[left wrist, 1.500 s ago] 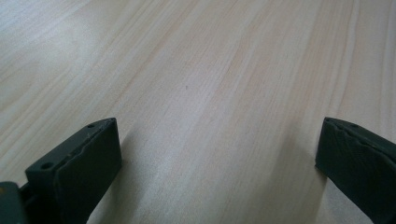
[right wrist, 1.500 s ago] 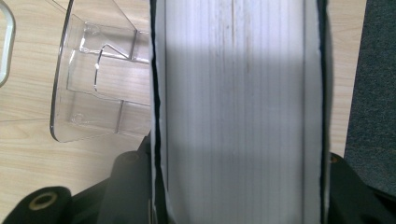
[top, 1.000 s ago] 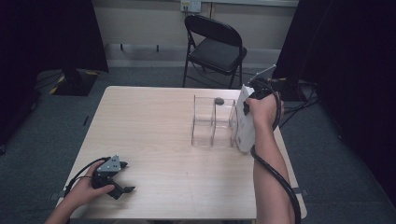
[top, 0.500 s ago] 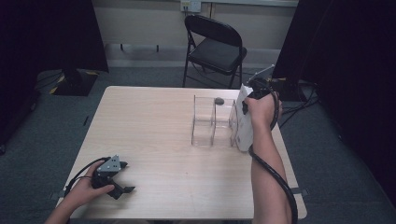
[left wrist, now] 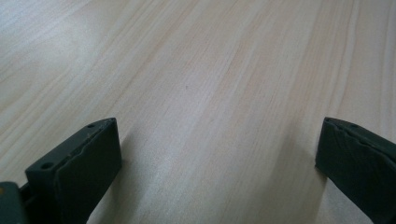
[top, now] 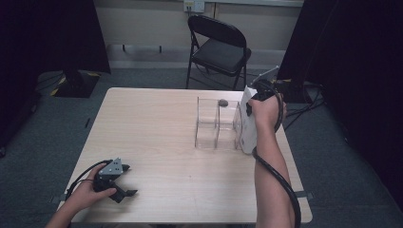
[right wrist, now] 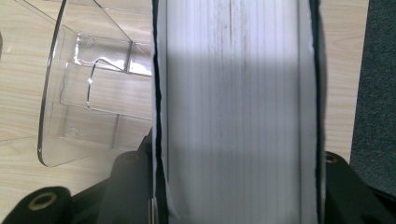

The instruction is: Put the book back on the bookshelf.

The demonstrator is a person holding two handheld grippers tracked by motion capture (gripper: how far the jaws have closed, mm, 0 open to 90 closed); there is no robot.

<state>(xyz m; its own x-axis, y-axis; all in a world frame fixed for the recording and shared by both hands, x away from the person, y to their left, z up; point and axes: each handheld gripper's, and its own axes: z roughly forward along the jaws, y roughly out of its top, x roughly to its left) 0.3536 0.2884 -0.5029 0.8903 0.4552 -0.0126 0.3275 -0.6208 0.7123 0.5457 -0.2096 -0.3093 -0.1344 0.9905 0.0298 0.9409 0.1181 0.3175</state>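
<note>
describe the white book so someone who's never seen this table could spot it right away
On the wooden table, find the clear rack near the right edge. The book stands upright at the rack's right end, clamped by the right gripper from above. It is the one white, opaque thing there; the rack is see-through.

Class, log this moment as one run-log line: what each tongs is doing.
left tongs: open, low over table | right tongs: shut on white book, upright beside clear rack

White book [right wrist: 233, 112], clear organizer [top: 216, 124], pale wood-grain table [top: 152, 123], black chair [top: 219, 47], perhaps grey carpet [top: 361, 156].
</note>
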